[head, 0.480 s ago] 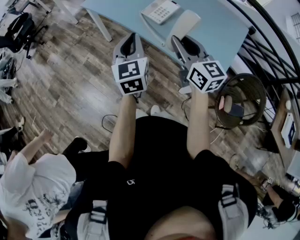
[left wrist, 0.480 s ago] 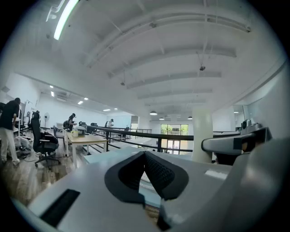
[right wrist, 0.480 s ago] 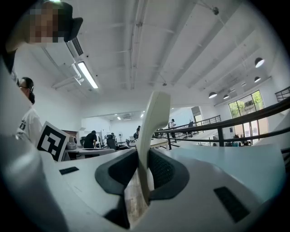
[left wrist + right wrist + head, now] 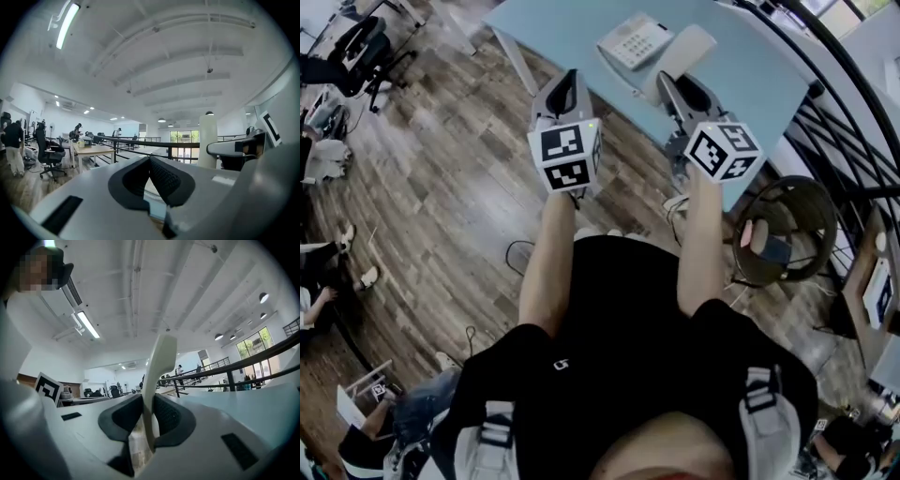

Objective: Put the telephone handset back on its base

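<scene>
Both forearms are stretched out in front, side by side: left arm (image 4: 548, 253), right arm (image 4: 701, 244). Left tongs (image 4: 568, 77) point at 12 o'clock, tips pinched together with nothing in them. Right tongs (image 4: 668, 82) lean toward 11 o'clock, clamped on the handset (image 4: 158, 366).

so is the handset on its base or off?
Off. The right claw is clamped on the handset and holds it in the air, while the base sits apart from it on the table.
</scene>
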A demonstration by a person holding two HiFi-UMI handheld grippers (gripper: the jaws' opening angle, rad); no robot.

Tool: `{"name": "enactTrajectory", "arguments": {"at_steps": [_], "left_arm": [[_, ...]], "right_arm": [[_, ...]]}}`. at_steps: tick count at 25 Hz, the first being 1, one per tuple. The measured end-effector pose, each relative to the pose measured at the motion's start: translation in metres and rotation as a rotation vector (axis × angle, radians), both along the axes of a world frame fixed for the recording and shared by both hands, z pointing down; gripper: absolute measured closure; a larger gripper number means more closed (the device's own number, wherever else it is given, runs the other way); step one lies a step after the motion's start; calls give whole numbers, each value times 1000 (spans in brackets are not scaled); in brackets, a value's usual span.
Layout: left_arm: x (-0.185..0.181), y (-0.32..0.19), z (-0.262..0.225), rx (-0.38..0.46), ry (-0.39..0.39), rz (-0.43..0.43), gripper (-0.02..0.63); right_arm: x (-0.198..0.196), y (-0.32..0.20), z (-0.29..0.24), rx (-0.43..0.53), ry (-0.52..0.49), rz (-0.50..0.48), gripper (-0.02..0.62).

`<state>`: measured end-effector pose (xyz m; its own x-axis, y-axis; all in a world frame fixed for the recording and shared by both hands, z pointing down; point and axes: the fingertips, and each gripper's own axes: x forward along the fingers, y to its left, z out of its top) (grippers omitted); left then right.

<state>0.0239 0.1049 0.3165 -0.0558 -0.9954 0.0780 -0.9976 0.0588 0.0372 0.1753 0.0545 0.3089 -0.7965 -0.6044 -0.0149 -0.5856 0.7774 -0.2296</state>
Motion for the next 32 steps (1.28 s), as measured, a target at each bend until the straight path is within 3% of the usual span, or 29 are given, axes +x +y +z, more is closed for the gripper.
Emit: {"name": "enactTrajectory", "arguments": {"at_steps": [4, 8, 14, 19, 23, 28, 32], "left_arm": [[-2, 2, -10, 22, 22, -15, 606], [-5, -6, -17, 39, -6, -22, 606], [-29, -34, 2, 4, 2, -29, 606], [-51, -85, 21, -19, 36, -8, 606], [-65, -138, 49, -86, 55, 38, 606], [-100, -202, 59, -149, -85, 90, 606], [-142, -254, 74, -186, -68, 122, 606]], "right_arm": [[-3, -18, 1, -26, -21, -11, 518], [-9, -30, 6, -40, -15, -19, 519], [-27, -58, 19, -66, -21, -22, 518], [-41, -104, 42, -101, -9, 8, 520], [-44, -154, 58, -160, -40, 80, 518], [-77, -218, 87, -257, -64, 133, 520], [-117, -258, 103, -319, -76, 159, 520]]}}
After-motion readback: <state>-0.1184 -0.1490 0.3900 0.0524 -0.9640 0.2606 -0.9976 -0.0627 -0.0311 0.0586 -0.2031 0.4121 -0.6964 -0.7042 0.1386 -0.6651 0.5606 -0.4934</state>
